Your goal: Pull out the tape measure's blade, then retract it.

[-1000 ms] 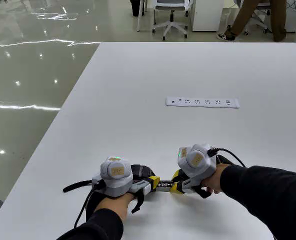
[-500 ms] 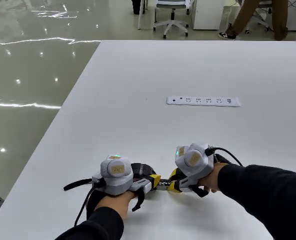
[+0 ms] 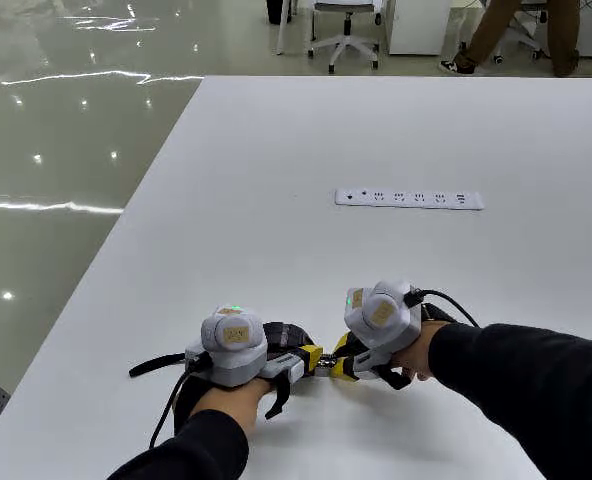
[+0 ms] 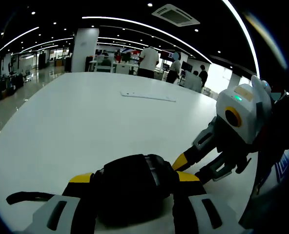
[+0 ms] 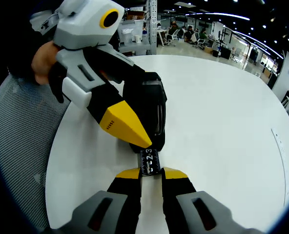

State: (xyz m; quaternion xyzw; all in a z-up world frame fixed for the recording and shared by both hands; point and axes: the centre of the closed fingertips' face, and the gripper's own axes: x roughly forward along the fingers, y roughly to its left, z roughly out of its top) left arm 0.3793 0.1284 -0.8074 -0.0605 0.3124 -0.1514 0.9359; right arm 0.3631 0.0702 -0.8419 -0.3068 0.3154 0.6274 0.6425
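The black tape measure (image 3: 288,338) lies near the front edge of the white table (image 3: 376,130). My left gripper (image 3: 301,358) is shut on its body, which sits between the yellow-tipped jaws in the left gripper view as the tape measure (image 4: 134,190). A short length of blade (image 5: 149,161) sticks out of the case (image 5: 147,112), printed with numbers. My right gripper (image 5: 152,173) is shut on the blade's end. The two grippers nearly touch, and the blade (image 3: 323,368) bridges the small gap to the right gripper (image 3: 338,362).
A white power strip (image 3: 409,199) lies farther back on the table. The tape measure's black strap (image 3: 156,367) trails left toward the table's edge. Office chairs (image 3: 346,30) and a person's legs (image 3: 496,30) stand beyond the far end, on shiny floor.
The right gripper has edged a little closer to the tape measure, so slightly less blade shows between the grippers. The left gripper holds still.
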